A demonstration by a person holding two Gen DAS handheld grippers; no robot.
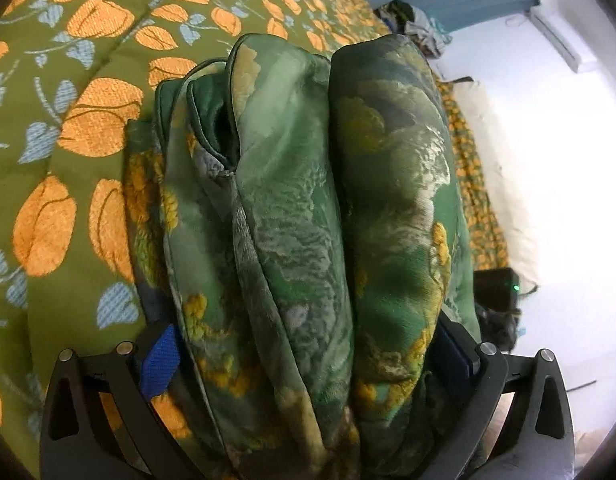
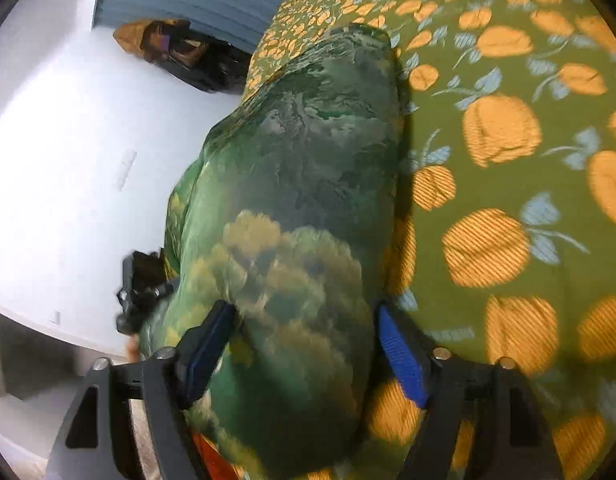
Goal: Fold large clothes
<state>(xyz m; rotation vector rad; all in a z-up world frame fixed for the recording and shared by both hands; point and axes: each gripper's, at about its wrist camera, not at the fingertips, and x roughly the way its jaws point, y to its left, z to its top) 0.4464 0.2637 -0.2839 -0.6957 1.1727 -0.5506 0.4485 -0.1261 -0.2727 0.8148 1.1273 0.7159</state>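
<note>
A thick, folded garment of glossy green fabric printed with yellow and grey foliage [image 1: 308, 208] is being held over a bed covered with an olive quilted spread patterned in orange leaves [image 1: 67, 128]. It is gathered into several plump layers, with a dark green piped edge showing on its upper left in the left wrist view. The left gripper [image 1: 312, 356] is clamped around the whole bundle, its jaws spread wide by the bulk, with one blue pad visible on the left side. The right gripper [image 2: 308, 344] is likewise closed on the same garment [image 2: 308, 184], the padded mass being squeezed between its two blue-faced fingers [image 2: 400, 352]. Whether the bundle's far end is resting on the spread cannot be told.

The garment is judged to be soft, compressible and fairly bulky, and its satin-like sheen suggests that layers could be slipping against each other. A hold across all layers near the folded edge is being favoured, since a grip on the outer layer alone would probably let the fold come apart.
</note>
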